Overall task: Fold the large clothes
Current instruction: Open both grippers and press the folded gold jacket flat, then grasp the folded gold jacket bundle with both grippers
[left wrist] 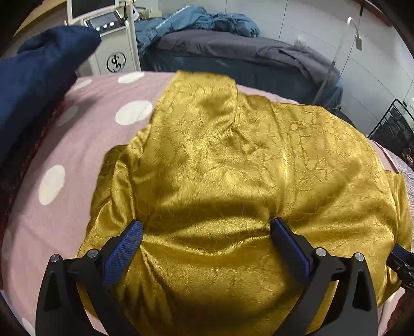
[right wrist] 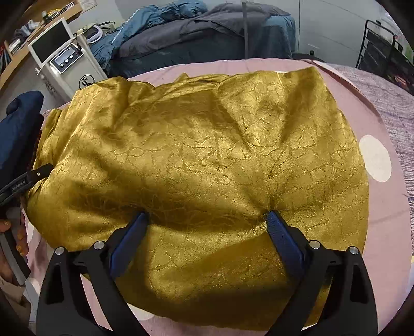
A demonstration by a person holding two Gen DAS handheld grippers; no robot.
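Faintly, "GenRobot.AI" on left claw [right wrist: 24,182]

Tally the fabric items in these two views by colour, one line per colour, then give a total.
Gold: 1, the gold garment
Pink with white dots: 1, the bed cover
Navy: 1, the navy cloth
Teal blue: 1, the teal bedding
Dark grey: 1, the grey blanket
Total: 5

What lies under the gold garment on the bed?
The gold garment lies on a pink sheet with white dots, which shows around its edges. Whatever sits beneath the cloth's middle is covered and cannot be seen.
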